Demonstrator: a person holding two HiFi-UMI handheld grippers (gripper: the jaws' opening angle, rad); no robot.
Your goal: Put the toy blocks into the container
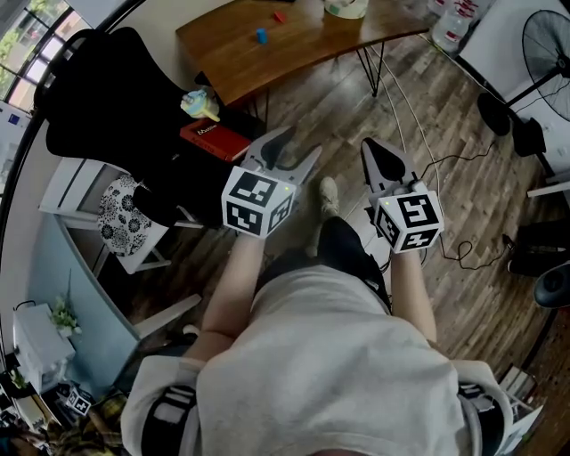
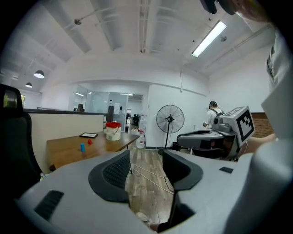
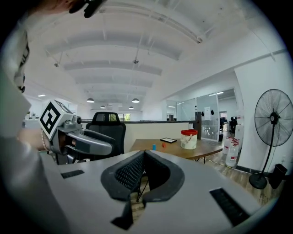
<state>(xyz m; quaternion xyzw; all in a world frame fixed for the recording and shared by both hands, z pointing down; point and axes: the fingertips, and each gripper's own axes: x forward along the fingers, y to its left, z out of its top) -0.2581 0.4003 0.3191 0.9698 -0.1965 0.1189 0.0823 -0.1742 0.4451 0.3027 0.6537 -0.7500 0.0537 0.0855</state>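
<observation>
No readable text anywhere; pale print on the red book (image 1: 216, 139) too small for reading.

**Open jaws, distant table**

The left gripper (image 2: 146, 170) stands with its jaws apart, only wooden floor (image 2: 151, 192) showing between them. On the table (image 2: 64, 153) beyond sit a blue block (image 2: 83, 147), a red block (image 2: 89, 142) and a red-lidded container (image 2: 113, 131).

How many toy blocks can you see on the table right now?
2: a blue block and a red block near it on the wooden table; others may be hidden.
</observation>
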